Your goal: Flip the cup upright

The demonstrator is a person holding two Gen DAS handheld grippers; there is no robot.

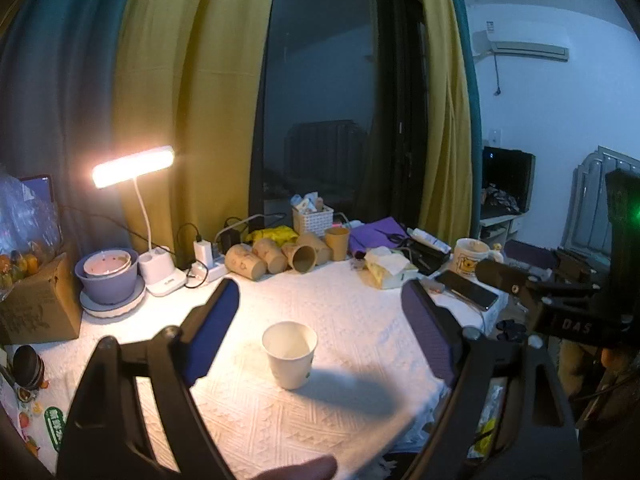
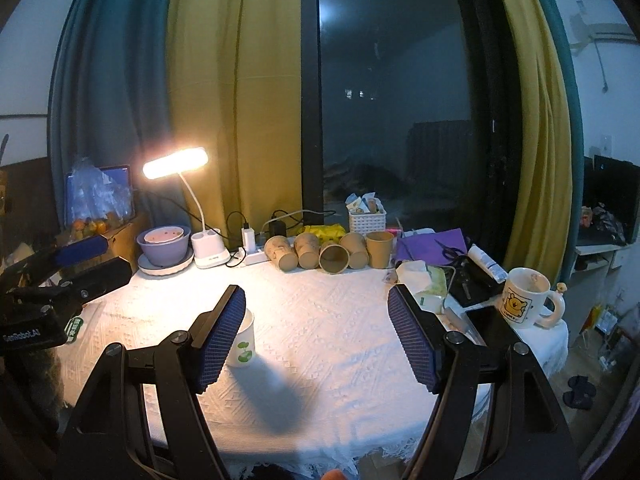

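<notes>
The left gripper (image 1: 320, 320) hangs over the near part of the worktop (image 1: 352, 320) with its blue pads spread wide apart and nothing between them but air. Just beyond and below it the white paper cup (image 1: 291, 354) stands upright on the white textured cloth, mouth up, free of both pads, throwing a long shadow to the right. The right gripper (image 2: 316, 330) is likewise spread wide and grips nothing; in its own view the cup (image 2: 244, 346) sits just behind its left finger (image 2: 222, 336), partly hidden, a green leaf mark on its side. Along the far edge lie a row of brown paper cups (image 2: 320, 252), most on their sides and one upright at the right end. To the far left a lit desk lamp (image 2: 176, 163) leans over a purple bowl (image 2: 163, 245) on a plate. A white basket (image 2: 367, 220) stands behind the brown cups, and on the right are a tissue pack (image 2: 424, 280), a dark phone (image 2: 488, 318) and a cartoon mug (image 2: 524, 298) near the worktop's edge.
</notes>
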